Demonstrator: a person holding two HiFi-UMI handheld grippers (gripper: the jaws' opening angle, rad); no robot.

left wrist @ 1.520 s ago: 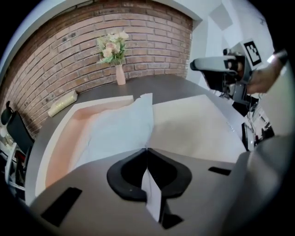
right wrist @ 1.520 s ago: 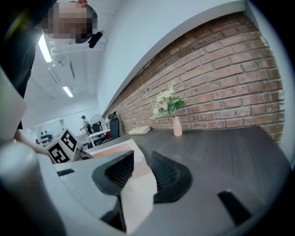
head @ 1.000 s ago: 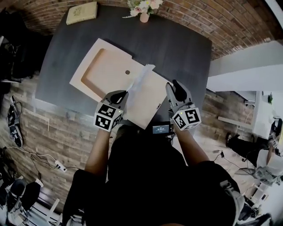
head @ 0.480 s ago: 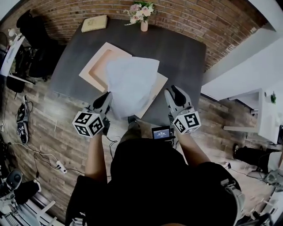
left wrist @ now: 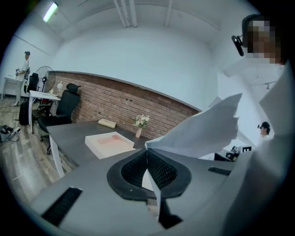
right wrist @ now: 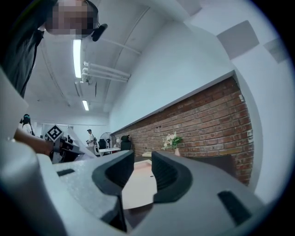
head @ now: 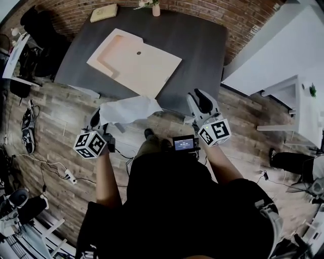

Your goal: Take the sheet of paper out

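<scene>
A white sheet of paper (head: 126, 110) hangs over the wooden floor, just off the near edge of the dark table (head: 197, 45). My left gripper (head: 97, 119) is shut on the sheet's left corner. In the left gripper view the paper (left wrist: 203, 131) runs between the closed jaws (left wrist: 147, 154) and flares up to the right. The open beige box (head: 134, 60) lies on the table with its tray empty; it also shows far off as the box (left wrist: 109, 143). My right gripper (head: 198, 98) hovers at the table's near edge, open (right wrist: 143, 166), with nothing between its fingers.
A vase of flowers (head: 154, 6) and a tan book (head: 104, 12) stand at the table's far edge. A black office chair (head: 40, 30) is at the left, a white desk (head: 273, 55) at the right. Cables and a power strip (head: 66, 177) lie on the floor.
Both grippers have drawn back from the table toward the person. The sheet has come fully off the box, moving left and back with the left gripper, and now hangs past the table edge.
</scene>
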